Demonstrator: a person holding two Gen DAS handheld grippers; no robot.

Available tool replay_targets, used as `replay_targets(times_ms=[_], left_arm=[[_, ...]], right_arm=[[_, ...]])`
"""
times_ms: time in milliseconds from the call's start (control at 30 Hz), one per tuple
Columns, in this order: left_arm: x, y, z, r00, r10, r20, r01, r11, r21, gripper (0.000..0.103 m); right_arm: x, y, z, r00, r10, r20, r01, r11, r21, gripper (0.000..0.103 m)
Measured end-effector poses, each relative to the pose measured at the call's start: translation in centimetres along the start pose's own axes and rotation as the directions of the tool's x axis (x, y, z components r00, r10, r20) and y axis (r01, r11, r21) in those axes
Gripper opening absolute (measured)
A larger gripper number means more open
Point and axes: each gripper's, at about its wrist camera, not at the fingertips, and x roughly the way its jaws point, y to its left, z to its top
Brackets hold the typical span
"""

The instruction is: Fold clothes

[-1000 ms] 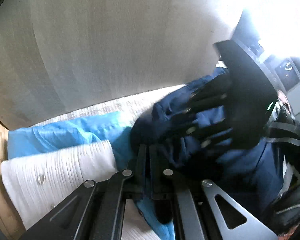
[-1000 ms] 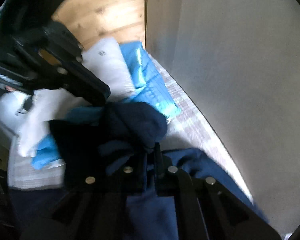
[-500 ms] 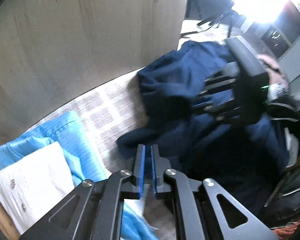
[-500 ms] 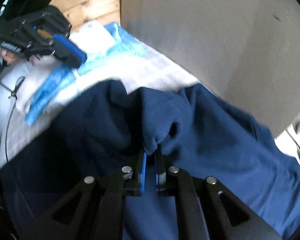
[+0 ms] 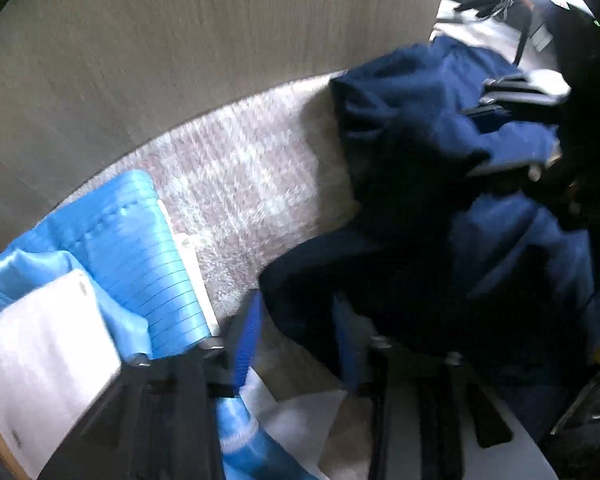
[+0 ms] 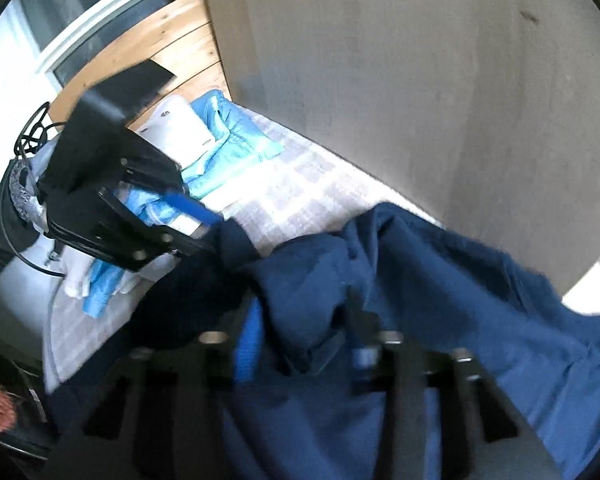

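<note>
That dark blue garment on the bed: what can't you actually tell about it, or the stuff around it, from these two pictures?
- Dark blue garment: its type and its lower part. It's bunched, and both views cut it off at the bottom edge.
- Left hand-held gripper: whether cloth lies between its spread fingers; left wrist view, motion blur.
- White folded garment: its full outline; left wrist view, cut by the frame edge.
- Light blue garment: its near part; right wrist view, hidden behind the left hand-held gripper.

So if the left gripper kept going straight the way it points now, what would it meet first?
Most likely the navy garment: a dark fold of it lies right at the open left gripper, between the fingers. Depth is blurred, so whether it already touches is unclear. Beyond it is the checked bed cover.
</note>
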Motion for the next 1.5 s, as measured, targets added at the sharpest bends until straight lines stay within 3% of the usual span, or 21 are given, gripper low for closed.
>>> replay_targets(times_ms=[67, 167, 267, 300, 333, 400, 467, 600, 700, 867, 900, 933, 967, 1200, 1333, 1467, 1500], left_arm=[[-0.8, 0.0, -0.5, 0.997, -0.069, 0.023, 0.069, 0.997, -0.022, 0.002], [-3.7, -1.3, -1.7, 0.978, -0.191, 0.089, 0.194, 0.980, -0.031, 0.002], [-7.0, -6.1, -3.5, 0.926, -0.352, 0.139, 0.349, 0.936, 0.040, 0.002], [-7.8, -8.5, -4.2, 0.908, -0.396, 0.136, 0.384, 0.918, 0.102, 0.005], [-8.1, -10.7, -5.0, 0.910, -0.398, 0.116, 0.379, 0.912, 0.158, 0.007], [-7.7, -13.8, -6.6, 0.922, -0.382, 0.055, 0.361, 0.904, 0.228, 0.007], [-6.7, -15.0, -7.4, 0.931, -0.364, 0.020, 0.349, 0.906, 0.240, 0.008], [-4.5, -14.1, -6.8, 0.954, -0.299, 0.014, 0.293, 0.943, 0.161, 0.009], [-3.5, -13.9, -6.2, 0.960, -0.279, 0.013, 0.275, 0.953, 0.128, 0.009], [-1.4, -14.9, -5.5, 0.966, -0.258, 0.005, 0.255, 0.957, 0.140, 0.018], [-0.9, -15.1, -5.3, 0.967, -0.254, 0.003, 0.251, 0.957, 0.142, 0.018], [-0.4, -15.1, -5.2, 0.967, -0.255, -0.006, 0.253, 0.958, 0.137, 0.018], [-0.1, -15.0, -5.3, 0.967, -0.253, -0.015, 0.253, 0.958, 0.133, 0.018], [-1.6, -15.8, -7.0, 0.959, -0.283, -0.007, 0.281, 0.947, 0.156, 0.018], [-1.3, -17.1, -6.0, 0.955, -0.295, 0.005, 0.289, 0.939, 0.186, 0.020], [-0.2, -19.3, -5.2, 0.969, -0.249, 0.010, 0.238, 0.938, 0.253, 0.028], [0.1, -19.9, -4.9, 0.972, -0.236, 0.012, 0.224, 0.936, 0.271, 0.028]], right_arm=[[0.3, 0.5, 0.4, 0.999, -0.039, -0.002, 0.039, 0.999, -0.030, 0.004], [-3.3, 0.7, -0.7, 0.997, -0.063, 0.041, 0.066, 0.994, -0.086, 0.004], [-6.4, 0.0, -2.7, 0.990, -0.137, 0.030, 0.140, 0.984, -0.112, 0.006], [-7.3, -0.3, -3.4, 0.986, -0.165, 0.018, 0.166, 0.979, -0.114, 0.020], [-7.8, -0.9, -4.5, 0.978, -0.207, -0.017, 0.205, 0.975, -0.089, 0.044], [-8.7, -2.3, -6.6, 0.954, -0.286, -0.093, 0.283, 0.958, -0.040, 0.050], [-10.2, -3.3, -8.3, 0.958, -0.274, -0.090, 0.278, 0.960, 0.042, 0.050], [-13.2, -4.1, -10.0, 0.980, -0.199, 0.011, 0.192, 0.956, 0.220, 0.050], [-12.5, -2.8, -9.2, 0.980, -0.195, 0.045, 0.183, 0.965, 0.189, 0.050], [-7.8, -0.3, -7.0, 0.985, -0.173, 0.007, 0.173, 0.985, 0.021, 0.050], [-7.9, -0.4, -7.4, 0.983, -0.185, 0.000, 0.185, 0.983, 0.023, 0.046], [-8.1, -0.5, -7.8, 0.980, -0.197, -0.007, 0.197, 0.980, 0.025, 0.017], [-8.2, -0.6, -8.3, 0.978, -0.209, -0.013, 0.209, 0.978, 0.028, 0.003], [-9.3, -1.4, -11.3, 0.955, -0.290, -0.061, 0.293, 0.955, 0.043, 0.004], [-9.9, -1.8, -13.0, 0.938, -0.335, -0.088, 0.340, 0.939, 0.050, 0.008], [-9.9, -2.7, -13.6, 0.963, -0.263, -0.062, 0.269, 0.955, 0.127, 0.012], [-9.9, -2.5, -13.4, 0.966, -0.253, -0.056, 0.258, 0.958, 0.122, 0.020]])
